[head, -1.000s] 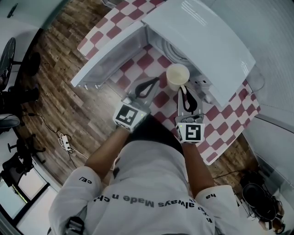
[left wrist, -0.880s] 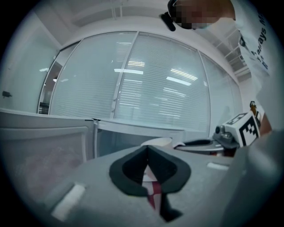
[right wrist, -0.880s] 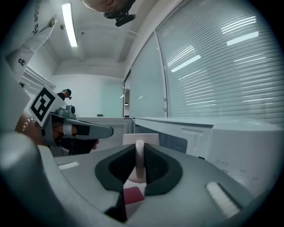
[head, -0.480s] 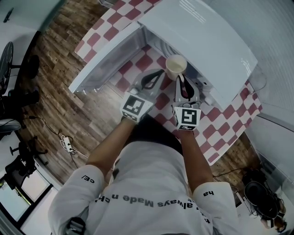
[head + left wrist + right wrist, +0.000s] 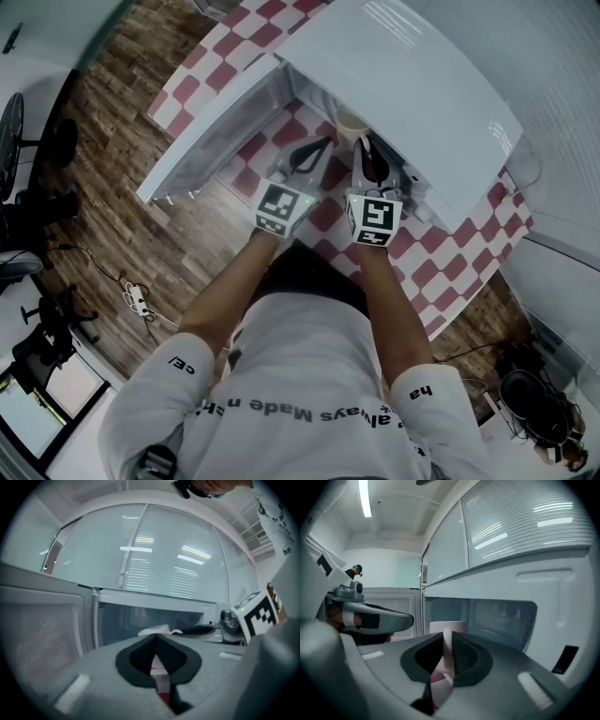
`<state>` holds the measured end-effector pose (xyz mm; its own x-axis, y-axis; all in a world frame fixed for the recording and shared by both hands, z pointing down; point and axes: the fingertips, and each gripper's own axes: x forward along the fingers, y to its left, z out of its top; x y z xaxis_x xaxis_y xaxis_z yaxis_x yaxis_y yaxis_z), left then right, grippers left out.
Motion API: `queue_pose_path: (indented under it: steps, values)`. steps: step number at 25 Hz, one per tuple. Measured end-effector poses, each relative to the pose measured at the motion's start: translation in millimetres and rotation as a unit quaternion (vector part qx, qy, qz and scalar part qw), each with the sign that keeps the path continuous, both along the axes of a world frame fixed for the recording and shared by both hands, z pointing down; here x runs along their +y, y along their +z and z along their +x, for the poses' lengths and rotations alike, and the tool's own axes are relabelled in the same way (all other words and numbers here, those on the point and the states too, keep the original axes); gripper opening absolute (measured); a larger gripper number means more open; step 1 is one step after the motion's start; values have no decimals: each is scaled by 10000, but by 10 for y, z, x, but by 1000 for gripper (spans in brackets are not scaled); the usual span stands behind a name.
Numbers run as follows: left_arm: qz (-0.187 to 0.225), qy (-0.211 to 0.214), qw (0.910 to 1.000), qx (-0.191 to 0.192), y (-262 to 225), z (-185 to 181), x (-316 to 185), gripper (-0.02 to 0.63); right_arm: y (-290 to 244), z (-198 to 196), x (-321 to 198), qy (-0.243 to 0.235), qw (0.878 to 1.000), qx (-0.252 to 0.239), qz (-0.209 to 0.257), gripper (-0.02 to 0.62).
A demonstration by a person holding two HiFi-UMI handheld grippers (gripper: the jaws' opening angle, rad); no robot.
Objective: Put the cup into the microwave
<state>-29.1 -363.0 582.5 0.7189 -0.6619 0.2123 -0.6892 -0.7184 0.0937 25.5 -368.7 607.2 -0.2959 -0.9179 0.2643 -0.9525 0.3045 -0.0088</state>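
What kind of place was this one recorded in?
Probably an office or lab room with a mock kitchen corner, not a home: a microwave stands on a table with a red-and-white checked cloth, glass partitions with blinds rise behind it, and a power strip lies on the wood floor.

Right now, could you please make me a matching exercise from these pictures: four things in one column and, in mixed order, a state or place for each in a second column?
Things:
1. cup
2. microwave door
3. left gripper
4. right gripper

States or places:
A. shut, with nothing between the jaws
B. swung open, to the left in the head view
C. at the mouth of the microwave, carried by its handle
D. shut on a handle

Pairs: 1-C, 2-B, 3-A, 4-D
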Motion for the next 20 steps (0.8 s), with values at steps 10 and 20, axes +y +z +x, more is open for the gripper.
queue_pose_path:
  steps: [10,20]
  values:
    - [-70,-56,10000,-6,187,49,-288,5,132,27,-313,175,9998,21,-38,41]
    - [-229,-95,9996,-136,436,27,-521,5,216,24,-625,205,9998,59,9,41]
